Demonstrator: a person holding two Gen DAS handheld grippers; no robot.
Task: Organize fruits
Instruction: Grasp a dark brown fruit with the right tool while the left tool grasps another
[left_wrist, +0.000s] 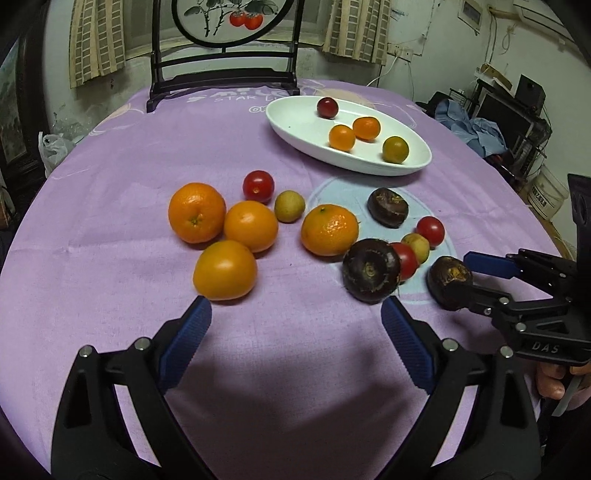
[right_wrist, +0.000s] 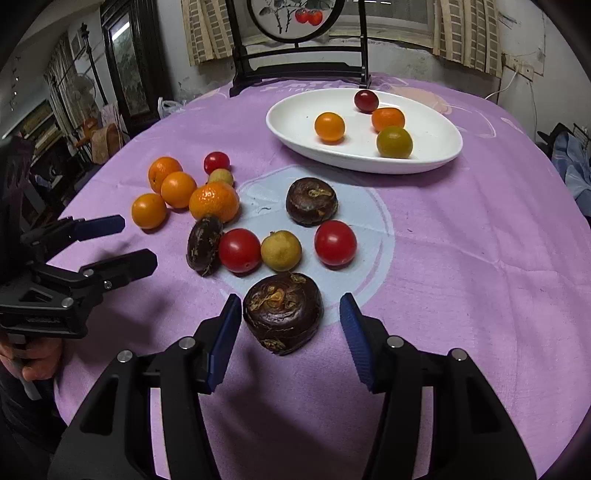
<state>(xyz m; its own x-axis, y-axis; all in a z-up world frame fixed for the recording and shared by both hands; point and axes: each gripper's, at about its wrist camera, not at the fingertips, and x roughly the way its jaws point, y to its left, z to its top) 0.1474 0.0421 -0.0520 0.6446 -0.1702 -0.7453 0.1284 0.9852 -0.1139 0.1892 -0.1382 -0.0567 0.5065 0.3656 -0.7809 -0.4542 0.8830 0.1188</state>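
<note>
A white oval plate (right_wrist: 295, 140) at the back holds several small fruits; it also shows in the left wrist view (left_wrist: 295, 129). Loose oranges (left_wrist: 197, 212), red tomatoes (right_wrist: 335, 243), small yellow fruits (right_wrist: 280, 250) and dark brown water chestnuts (right_wrist: 311, 201) lie on the purple tablecloth. My right gripper (right_wrist: 291, 314) is open with its jaws on either side of the nearest water chestnut (right_wrist: 283, 312), not closed on it. It shows in the left wrist view (left_wrist: 471, 271) around the same chestnut (left_wrist: 448, 282). My left gripper (left_wrist: 295, 314) is open and empty, just behind an orange (left_wrist: 225, 269) and a chestnut (left_wrist: 371, 269).
A dark wooden stand with a round painted panel (right_wrist: 295, 22) stands at the table's far edge. The round table's edge drops off to cluttered floor and shelves at the right (left_wrist: 517, 122) and left (right_wrist: 55, 129).
</note>
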